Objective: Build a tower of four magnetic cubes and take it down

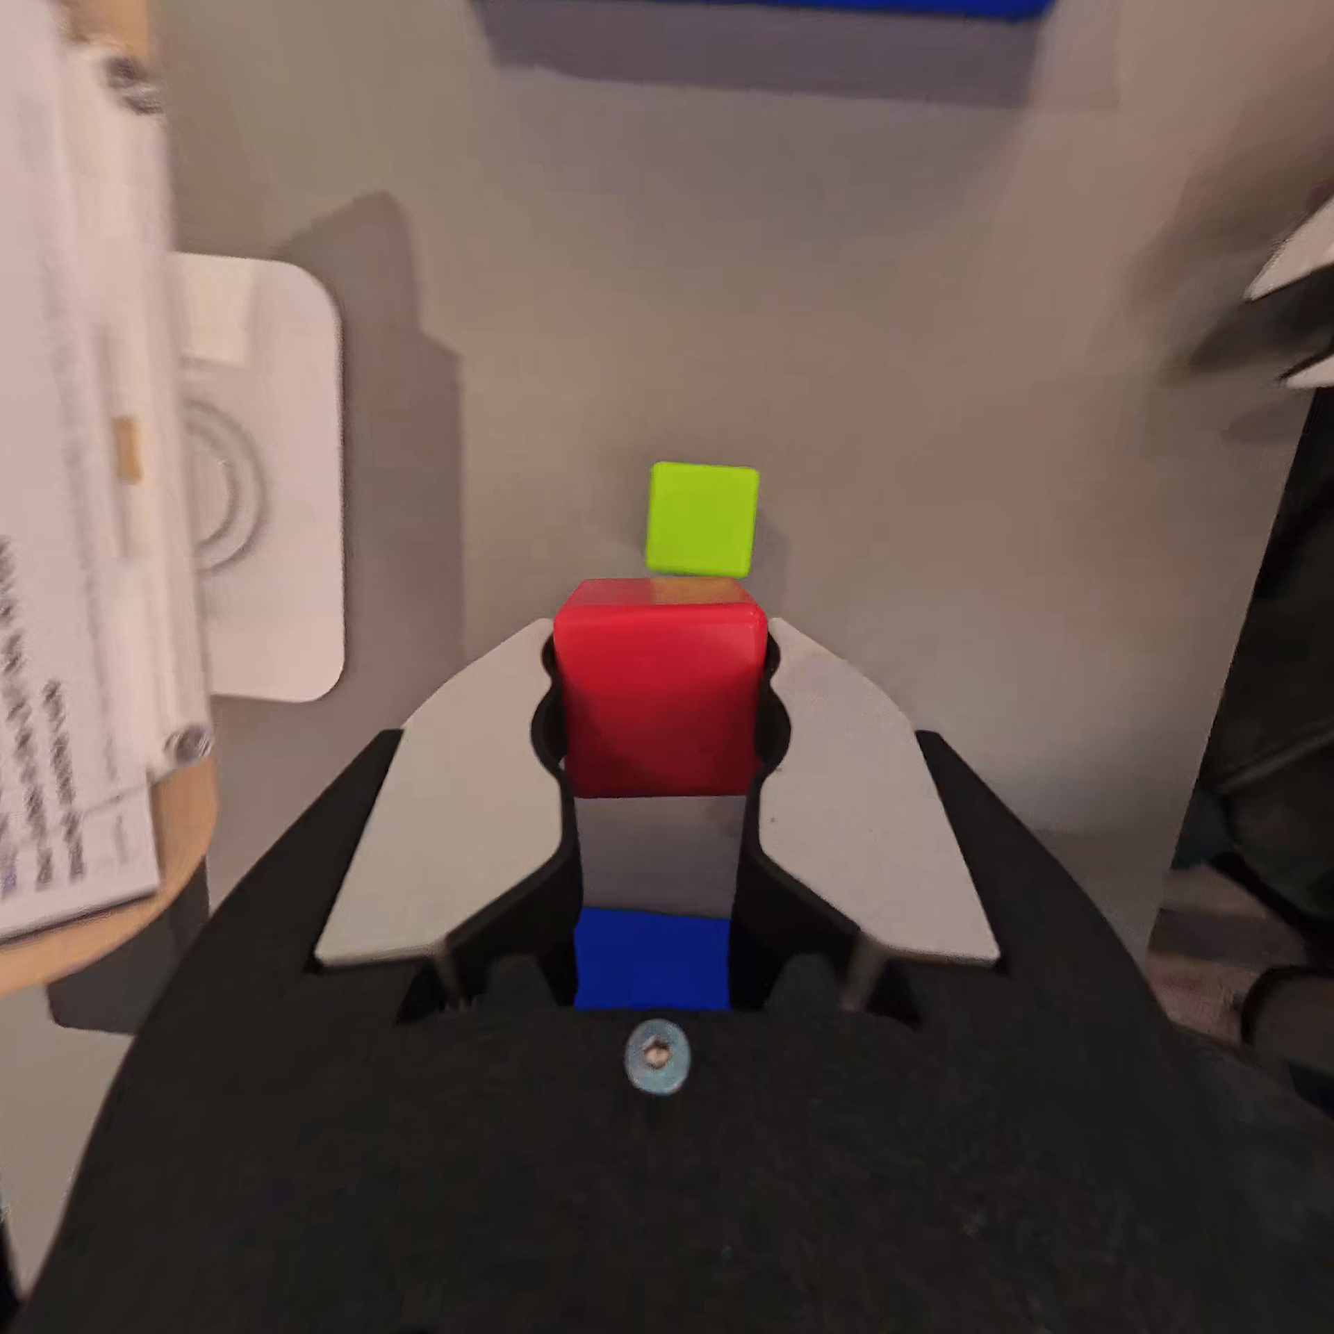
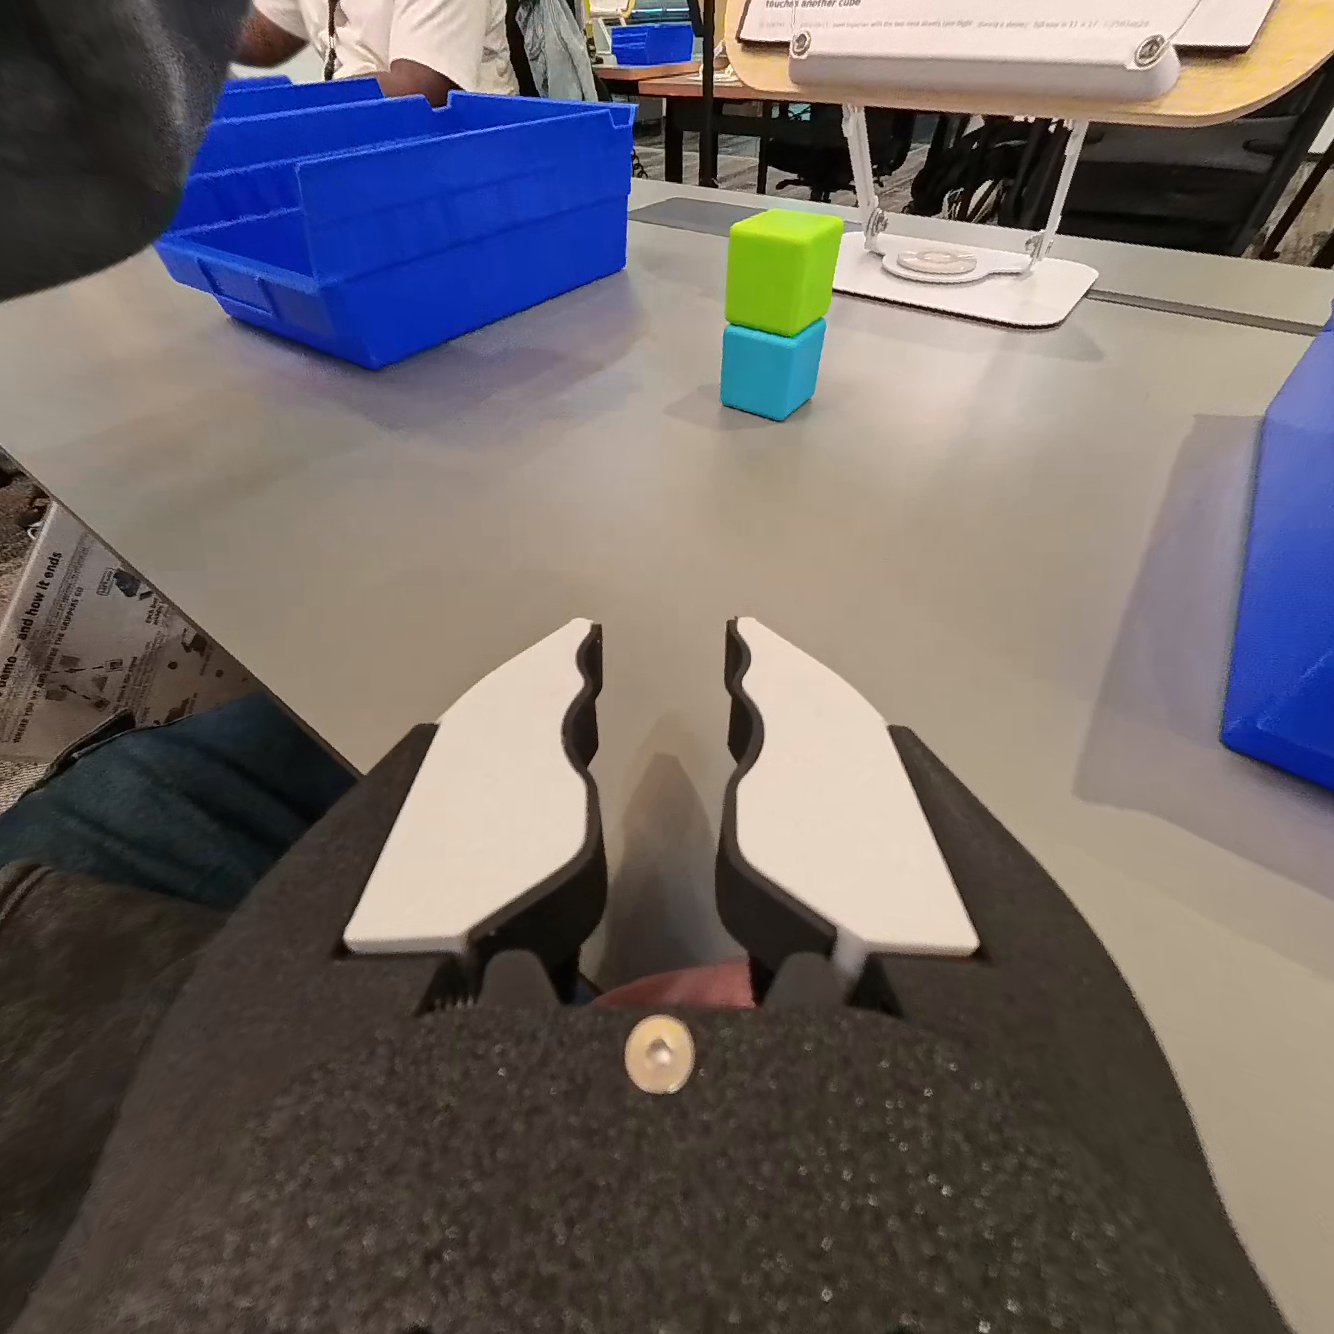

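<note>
In the left wrist view I look down from above. My left gripper (image 1: 660, 650) is shut on a red cube (image 1: 660, 711), held in the air over the grey table (image 1: 902, 361). Just beyond it lies the top of a lime green cube (image 1: 702, 520). The right wrist view shows that green cube (image 2: 783, 271) stacked on a cyan cube (image 2: 771, 369), standing upright mid-table. My right gripper (image 2: 663, 635) is open and empty, low near the table's front edge, well short of the stack. A blue patch (image 1: 650, 960) shows between the left fingers; I cannot tell what it is.
A blue bin (image 2: 404, 216) stands at the back left of the table. Another blue bin (image 2: 1292, 599) is at the right edge. A white stand with a paper board (image 2: 967, 281) sits behind the stack and also shows in the left wrist view (image 1: 274, 476). A dark blurred shape (image 2: 86, 130) fills the upper left.
</note>
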### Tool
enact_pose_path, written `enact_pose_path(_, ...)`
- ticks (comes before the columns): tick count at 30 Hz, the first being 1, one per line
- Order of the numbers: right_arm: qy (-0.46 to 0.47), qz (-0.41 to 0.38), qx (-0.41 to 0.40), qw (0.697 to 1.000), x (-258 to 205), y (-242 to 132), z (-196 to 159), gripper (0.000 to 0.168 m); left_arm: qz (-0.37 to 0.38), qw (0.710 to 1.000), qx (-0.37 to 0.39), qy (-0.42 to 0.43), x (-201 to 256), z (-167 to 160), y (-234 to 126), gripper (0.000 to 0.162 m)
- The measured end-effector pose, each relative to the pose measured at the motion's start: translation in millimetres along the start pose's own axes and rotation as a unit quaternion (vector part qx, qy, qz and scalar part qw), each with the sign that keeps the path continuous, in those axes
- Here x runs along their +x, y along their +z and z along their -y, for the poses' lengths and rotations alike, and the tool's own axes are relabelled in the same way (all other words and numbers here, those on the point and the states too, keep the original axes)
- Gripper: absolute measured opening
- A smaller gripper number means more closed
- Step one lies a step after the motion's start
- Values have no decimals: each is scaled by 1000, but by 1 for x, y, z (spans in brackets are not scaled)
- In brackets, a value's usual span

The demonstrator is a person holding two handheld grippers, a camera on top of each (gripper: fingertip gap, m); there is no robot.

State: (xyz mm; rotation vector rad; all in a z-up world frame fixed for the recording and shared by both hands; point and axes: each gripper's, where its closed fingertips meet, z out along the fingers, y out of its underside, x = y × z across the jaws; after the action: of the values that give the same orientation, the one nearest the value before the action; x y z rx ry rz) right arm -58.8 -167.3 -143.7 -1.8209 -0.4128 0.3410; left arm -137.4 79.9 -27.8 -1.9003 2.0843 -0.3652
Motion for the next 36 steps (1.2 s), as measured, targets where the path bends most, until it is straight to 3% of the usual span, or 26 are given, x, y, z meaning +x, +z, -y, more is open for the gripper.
enact_pose_path(3, 5, -1, 0, 1000, 2, -1, -1, 32, -14, 998, -51, 42, 10, 9, 34, 49)
enact_pose_path(9, 7, -5, 2, 1000, 4, -4, 0, 32, -43, 996, -72, 44, 16, 14, 70, 49)
enact_pose_path(20, 6, -3, 0, 1000, 3, -2, -1, 32, -52, 996, -63, 34, 19, 9, 86, 49)
enact_pose_path(23, 7, -3, 1, 1000, 4, -3, -1, 32, -44, 998, -37, 16, 19, 16, 75, 58)
enact_pose_path(29, 8, -4, 2, 1000, 4, -3, 0, 32, 60, 985, 160, -34, 28, 38, 2, 61)
enact_pose_path(32, 9, -3, 1, 1000, 4, -2, -1, 32, 138, 958, 233, -91, 40, 10, -32, 60)
enact_pose_path(36, 6, -1, 1, 1000, 1, -2, 0, 32, 196, 936, 220, -194, 62, -78, -51, 60)
